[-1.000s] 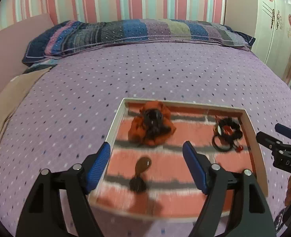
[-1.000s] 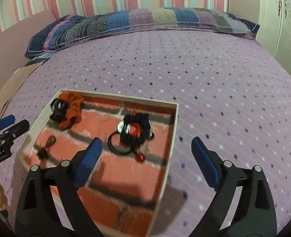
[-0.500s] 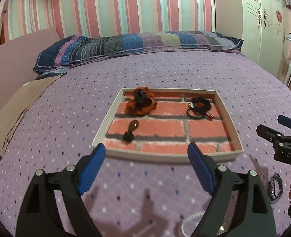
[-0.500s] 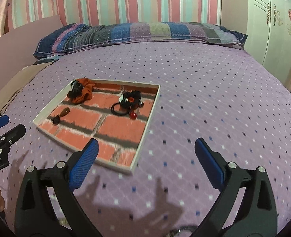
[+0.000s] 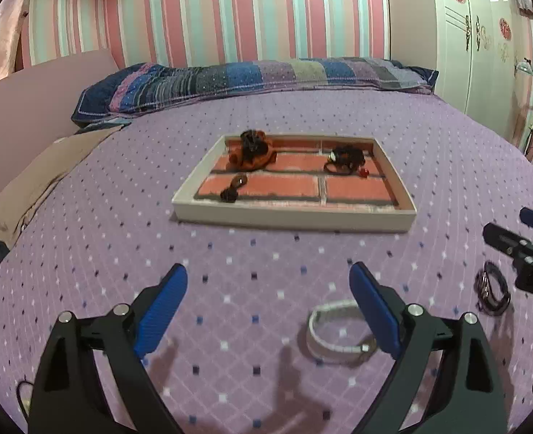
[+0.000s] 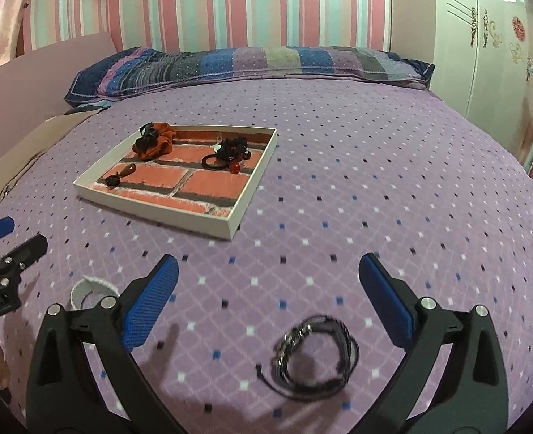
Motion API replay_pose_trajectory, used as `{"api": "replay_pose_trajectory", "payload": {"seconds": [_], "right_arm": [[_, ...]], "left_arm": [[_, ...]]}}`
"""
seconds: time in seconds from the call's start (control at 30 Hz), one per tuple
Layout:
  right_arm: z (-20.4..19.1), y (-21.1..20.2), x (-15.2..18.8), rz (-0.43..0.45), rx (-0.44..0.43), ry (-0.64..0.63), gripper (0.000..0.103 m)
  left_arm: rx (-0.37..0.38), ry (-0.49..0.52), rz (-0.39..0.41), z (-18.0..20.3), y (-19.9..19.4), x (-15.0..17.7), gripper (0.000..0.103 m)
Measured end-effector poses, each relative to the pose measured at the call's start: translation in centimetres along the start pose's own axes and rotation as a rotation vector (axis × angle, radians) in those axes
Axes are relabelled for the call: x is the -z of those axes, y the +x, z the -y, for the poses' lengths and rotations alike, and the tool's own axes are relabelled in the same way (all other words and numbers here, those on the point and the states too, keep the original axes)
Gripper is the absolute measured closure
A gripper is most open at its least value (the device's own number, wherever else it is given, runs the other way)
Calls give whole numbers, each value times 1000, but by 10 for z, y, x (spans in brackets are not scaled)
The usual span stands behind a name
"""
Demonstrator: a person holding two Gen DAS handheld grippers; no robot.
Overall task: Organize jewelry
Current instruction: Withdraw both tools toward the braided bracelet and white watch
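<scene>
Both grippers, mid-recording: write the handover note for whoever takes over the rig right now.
Left gripper: jaws opening, empty, above the white beaded bracelet on the purple dotted bedspread.
Right gripper: jaws opening, empty, above the black cord bracelet.
Done: orange fabric scrunchie, black hair ties with red beads and a small brown pendant lie in the brick-patterned tray.
Left: move both bracelets into the tray.

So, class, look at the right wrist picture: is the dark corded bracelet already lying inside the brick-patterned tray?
No: the dark bracelet lies on the purple bedspread, near the camera and well clear of the tray.
</scene>
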State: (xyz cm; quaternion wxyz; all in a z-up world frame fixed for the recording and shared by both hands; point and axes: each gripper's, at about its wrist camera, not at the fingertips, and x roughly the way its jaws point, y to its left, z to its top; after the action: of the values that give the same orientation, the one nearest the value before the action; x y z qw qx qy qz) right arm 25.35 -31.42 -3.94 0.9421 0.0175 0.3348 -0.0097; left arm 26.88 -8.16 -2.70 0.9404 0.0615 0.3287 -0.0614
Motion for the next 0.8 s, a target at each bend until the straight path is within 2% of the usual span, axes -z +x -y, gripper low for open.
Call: {"api": "replay_pose_trajectory", "payload": {"seconds": [0.47, 0.8], "right_arm": [[15, -11, 43, 2, 99, -37, 5], [24, -6, 54, -6, 135, -32, 5]], "left_arm": [[10, -56, -41, -7, 0, 38, 14], [18, -67, -44, -7, 4, 48, 14]]}}
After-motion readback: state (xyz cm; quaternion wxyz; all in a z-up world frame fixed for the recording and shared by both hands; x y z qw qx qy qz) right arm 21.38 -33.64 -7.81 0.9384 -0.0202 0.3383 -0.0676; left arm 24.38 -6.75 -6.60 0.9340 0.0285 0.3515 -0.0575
